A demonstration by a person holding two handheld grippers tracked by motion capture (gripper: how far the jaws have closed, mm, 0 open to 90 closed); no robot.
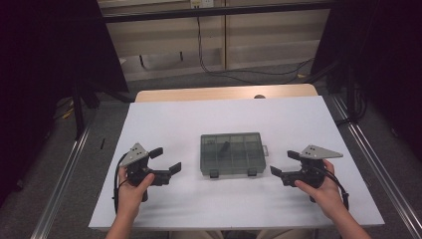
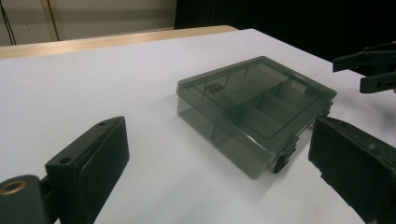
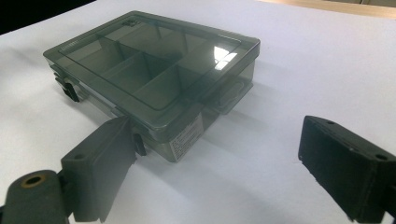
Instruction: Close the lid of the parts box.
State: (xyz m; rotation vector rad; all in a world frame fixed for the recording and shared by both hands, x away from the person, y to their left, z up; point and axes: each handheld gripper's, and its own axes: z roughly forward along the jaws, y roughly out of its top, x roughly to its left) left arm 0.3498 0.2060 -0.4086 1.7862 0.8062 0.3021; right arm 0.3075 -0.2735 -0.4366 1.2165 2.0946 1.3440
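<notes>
White table [image 1: 164, 124]: closed compartment box [image 1: 231, 153] between left gripper [image 1: 166, 160] and right gripper [image 1: 284, 163], both released.

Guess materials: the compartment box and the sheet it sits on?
Compartment box: looks like smoke-tinted translucent plastic, glossy; the dividers show through the lid and a light glare sits on top. Its front latches look like darker opaque plastic. White sheet: matte, smooth, no glare; could be paper, foam board or laminate. A light wood-look tabletop shows past its far edge.
</notes>
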